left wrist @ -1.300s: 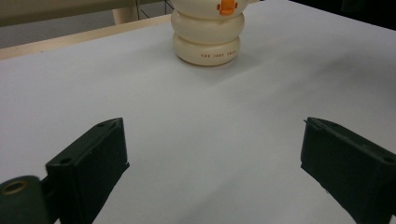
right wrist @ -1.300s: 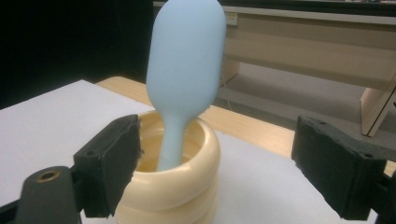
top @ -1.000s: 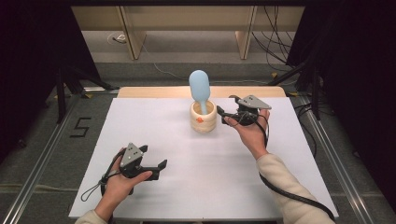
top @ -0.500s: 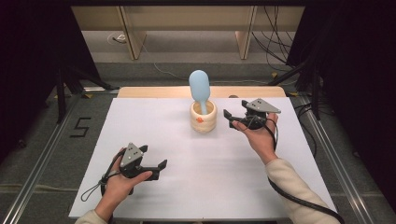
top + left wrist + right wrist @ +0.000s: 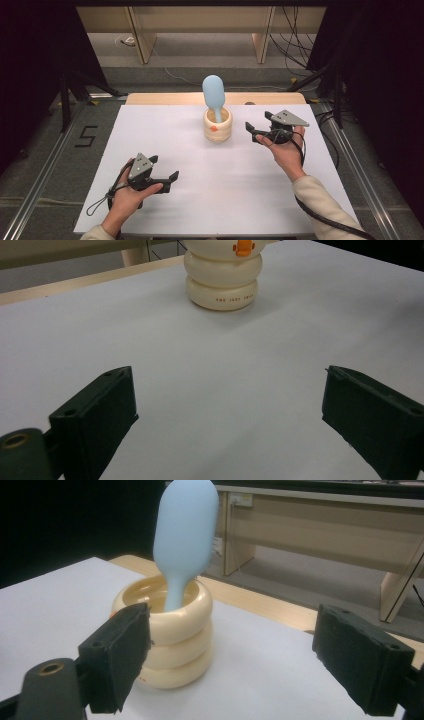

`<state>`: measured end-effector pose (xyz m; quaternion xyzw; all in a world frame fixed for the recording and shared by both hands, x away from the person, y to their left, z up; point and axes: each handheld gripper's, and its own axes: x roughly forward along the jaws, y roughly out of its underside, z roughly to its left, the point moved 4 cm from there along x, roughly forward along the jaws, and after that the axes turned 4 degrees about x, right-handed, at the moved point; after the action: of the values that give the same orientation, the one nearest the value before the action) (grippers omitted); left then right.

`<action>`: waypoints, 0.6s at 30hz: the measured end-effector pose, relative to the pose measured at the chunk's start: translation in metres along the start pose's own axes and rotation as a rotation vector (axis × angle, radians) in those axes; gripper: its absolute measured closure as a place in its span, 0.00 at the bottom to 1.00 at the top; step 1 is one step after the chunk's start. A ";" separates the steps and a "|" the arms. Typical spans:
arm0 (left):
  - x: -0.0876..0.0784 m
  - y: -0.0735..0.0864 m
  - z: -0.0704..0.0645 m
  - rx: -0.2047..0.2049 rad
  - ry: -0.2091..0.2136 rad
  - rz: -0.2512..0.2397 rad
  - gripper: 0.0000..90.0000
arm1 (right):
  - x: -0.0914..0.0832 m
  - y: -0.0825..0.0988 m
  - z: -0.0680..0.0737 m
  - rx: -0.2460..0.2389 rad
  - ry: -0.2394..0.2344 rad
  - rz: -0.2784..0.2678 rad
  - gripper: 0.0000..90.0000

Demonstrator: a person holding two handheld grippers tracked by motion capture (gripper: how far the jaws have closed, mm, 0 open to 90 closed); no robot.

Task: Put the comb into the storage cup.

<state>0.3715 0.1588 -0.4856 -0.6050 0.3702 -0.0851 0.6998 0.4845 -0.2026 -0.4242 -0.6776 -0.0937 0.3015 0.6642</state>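
Cream ringed holder (image 5: 217, 125) holds blue spoon (image 5: 213, 94); right tongs (image 5: 258, 131) beside it, left tongs (image 5: 164, 173) near, both wide open, empty

Left gripper (image 5: 227, 410) seen w/ jaws spread wide, nothing held btwn them, low over white table surface (image 5: 210, 370). Cream ringed holder (image 5: 223, 277) is seen ahead, well apart from jaws, standing upright on the table; top cut off by frame edge. Orange mark (image 5: 243, 247) and small print noted on its side.

A "5" is marked on the floor (image 5: 88, 136) left of the table (image 5: 150, 125).
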 end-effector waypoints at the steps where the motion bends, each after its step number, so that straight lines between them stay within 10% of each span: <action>1: 0.000 0.000 0.000 0.000 -0.001 0.000 0.07 | -0.001 0.000 0.000 -0.003 -0.002 0.001 0.19; 18: 0.000 0.000 0.000 0.002 -0.002 0.000 0.07 | -0.024 0.009 -0.004 -0.008 -0.023 0.024 0.19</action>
<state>0.3713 0.1586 -0.4855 -0.6045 0.3696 -0.0847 0.7006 0.4653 -0.2199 -0.4259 -0.6778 -0.0947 0.3168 0.6567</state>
